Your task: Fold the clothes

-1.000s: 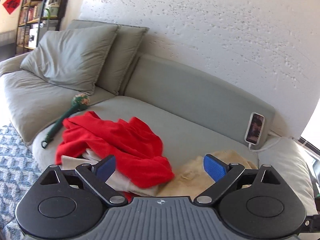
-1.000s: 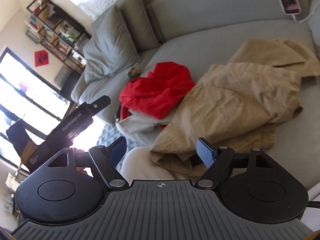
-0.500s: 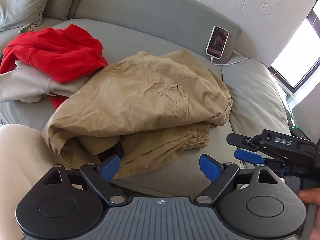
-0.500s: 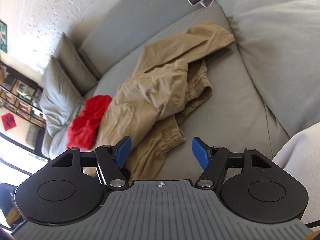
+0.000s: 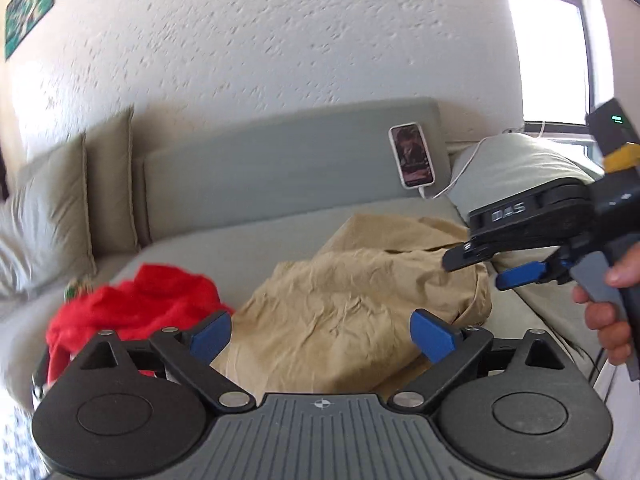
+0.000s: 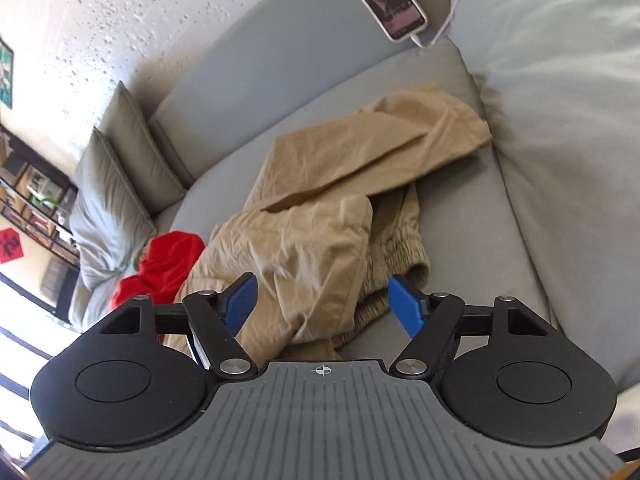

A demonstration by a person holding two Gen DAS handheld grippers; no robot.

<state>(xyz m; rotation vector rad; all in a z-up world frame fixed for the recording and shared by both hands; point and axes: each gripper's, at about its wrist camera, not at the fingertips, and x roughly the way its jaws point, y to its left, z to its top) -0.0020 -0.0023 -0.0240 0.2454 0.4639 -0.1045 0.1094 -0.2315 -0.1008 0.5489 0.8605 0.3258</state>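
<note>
We find the tan trousers crumpled mid-frame on the sofa, a red garment touching their left edge. Left gripper and right gripper hover over the trousers, fingers spread and opening, pinching nothing. A phone leans upper right.

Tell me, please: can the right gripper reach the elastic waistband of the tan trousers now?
Probably yes. The right gripper is opening, nothing between its fingers, and the waistband of the tan trousers lies uncovered just ahead.

Grey sofa, white textured wall
</note>
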